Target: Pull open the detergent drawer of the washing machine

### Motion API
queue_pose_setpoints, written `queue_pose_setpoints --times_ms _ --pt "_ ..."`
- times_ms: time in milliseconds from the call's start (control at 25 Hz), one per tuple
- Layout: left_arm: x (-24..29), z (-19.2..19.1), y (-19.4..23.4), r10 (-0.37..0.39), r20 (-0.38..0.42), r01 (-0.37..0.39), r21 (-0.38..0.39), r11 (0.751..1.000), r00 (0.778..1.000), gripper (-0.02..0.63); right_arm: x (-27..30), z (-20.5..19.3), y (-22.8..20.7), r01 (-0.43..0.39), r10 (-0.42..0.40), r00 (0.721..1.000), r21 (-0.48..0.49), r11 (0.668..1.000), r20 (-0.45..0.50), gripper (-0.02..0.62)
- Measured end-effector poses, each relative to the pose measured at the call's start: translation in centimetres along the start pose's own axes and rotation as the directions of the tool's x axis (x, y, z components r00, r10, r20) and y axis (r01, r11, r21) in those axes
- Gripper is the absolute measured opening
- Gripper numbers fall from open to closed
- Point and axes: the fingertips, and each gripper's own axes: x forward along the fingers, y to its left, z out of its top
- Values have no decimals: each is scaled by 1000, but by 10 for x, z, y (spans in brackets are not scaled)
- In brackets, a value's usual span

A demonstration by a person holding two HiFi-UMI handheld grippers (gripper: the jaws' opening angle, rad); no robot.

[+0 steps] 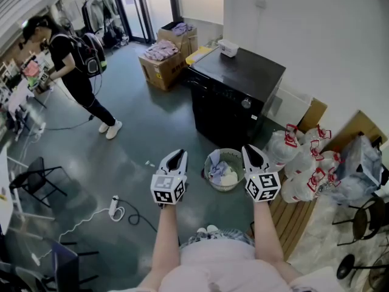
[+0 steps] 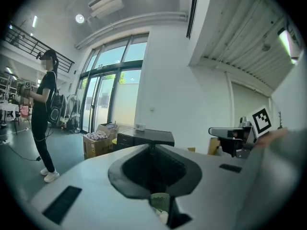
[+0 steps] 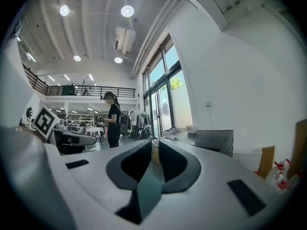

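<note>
Floor of a large grey-green workroom is seen steeply from above. A black washing machine is set against the white wall, with its front turned toward the lower left. A round laundry basket holding clothes is placed on the floor just in front of it and is seen between the two grippers. The left gripper is held out level, with its jaws pressed together and nothing pinched. The right gripper is held beside it, its jaws parted by only a thin slit and likewise empty.

The basket could be kicked or tripped over on the approach, since it lies in the direct path. The drawer's edge could be missed if the jaws are not spread wider first, and the wrong panel could be tugged, because the seams are hidden on the dark front.

The detergent drawer cannot be picked out. It is judged to lie along the front's top strip near the round knob, well apart from both grippers.
</note>
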Motion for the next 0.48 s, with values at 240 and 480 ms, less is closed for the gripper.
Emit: queue_pose_setpoints --times_ms 240,480 --pt "-2 3 7 -5 18 5 -19 1000 1000 216 3 6 3 -24 23 999 45 999 36 214" --pt "-6 1 13 2 35 -1 -39 999 999 324 7 1 6 -35 33 999 66 997 37 335"
